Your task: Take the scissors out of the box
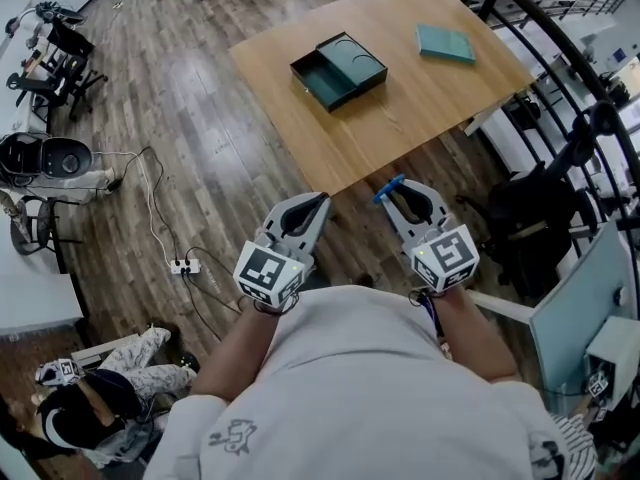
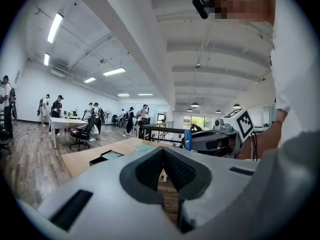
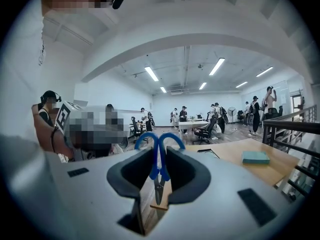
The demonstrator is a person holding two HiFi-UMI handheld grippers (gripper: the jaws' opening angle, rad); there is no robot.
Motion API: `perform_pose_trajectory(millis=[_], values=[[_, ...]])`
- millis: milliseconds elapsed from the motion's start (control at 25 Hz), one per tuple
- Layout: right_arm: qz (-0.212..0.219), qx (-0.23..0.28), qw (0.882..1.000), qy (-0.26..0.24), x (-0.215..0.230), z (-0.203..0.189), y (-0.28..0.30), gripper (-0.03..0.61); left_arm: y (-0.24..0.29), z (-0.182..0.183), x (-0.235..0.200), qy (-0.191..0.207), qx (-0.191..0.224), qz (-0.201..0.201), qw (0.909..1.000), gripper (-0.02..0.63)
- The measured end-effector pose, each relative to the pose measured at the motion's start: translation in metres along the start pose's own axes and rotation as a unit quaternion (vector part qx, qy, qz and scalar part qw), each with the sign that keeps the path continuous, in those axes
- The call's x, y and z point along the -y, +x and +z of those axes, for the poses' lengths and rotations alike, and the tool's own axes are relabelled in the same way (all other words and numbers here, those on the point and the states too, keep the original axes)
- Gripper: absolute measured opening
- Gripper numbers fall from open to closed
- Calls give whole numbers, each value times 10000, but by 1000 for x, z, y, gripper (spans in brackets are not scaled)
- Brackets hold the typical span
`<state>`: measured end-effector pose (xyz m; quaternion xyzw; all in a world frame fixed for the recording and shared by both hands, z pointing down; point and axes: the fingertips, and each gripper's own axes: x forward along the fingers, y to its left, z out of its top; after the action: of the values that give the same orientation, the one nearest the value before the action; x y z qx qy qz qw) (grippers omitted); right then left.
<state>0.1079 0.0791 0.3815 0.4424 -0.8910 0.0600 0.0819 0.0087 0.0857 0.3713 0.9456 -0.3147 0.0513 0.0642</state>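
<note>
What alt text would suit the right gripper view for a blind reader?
Blue-handled scissors stand gripped, handles up, between the dark fingers of the right gripper. Beyond lies a wooden table holding a flat teal box.

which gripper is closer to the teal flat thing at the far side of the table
Right. The right gripper, shut on the blue scissors, hangs off the table's near edge, nearly in line with the teal flat thing. The left gripper is beside it, further left.

bare table [image 1: 420, 103] between box [image 1: 338, 68] and teal pad [image 1: 445, 43] — railing [image 1: 545, 13] at right
</note>
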Motion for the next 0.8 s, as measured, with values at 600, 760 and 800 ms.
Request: perform_pose_trajectory(millis=[600, 760, 800], values=[[136, 50, 9999, -39, -7, -18, -67, 94, -9, -18, 59, 35, -163, -29, 9999, 5], [143, 72, 9999, -53, -5, -18, -79, 94, -6, -17, 65, 37, -146, -30, 9999, 5], [144, 70, 9999, -57, -5, -19, -82, 94, -6, -17, 67, 27, -147, -36, 9999, 6]])
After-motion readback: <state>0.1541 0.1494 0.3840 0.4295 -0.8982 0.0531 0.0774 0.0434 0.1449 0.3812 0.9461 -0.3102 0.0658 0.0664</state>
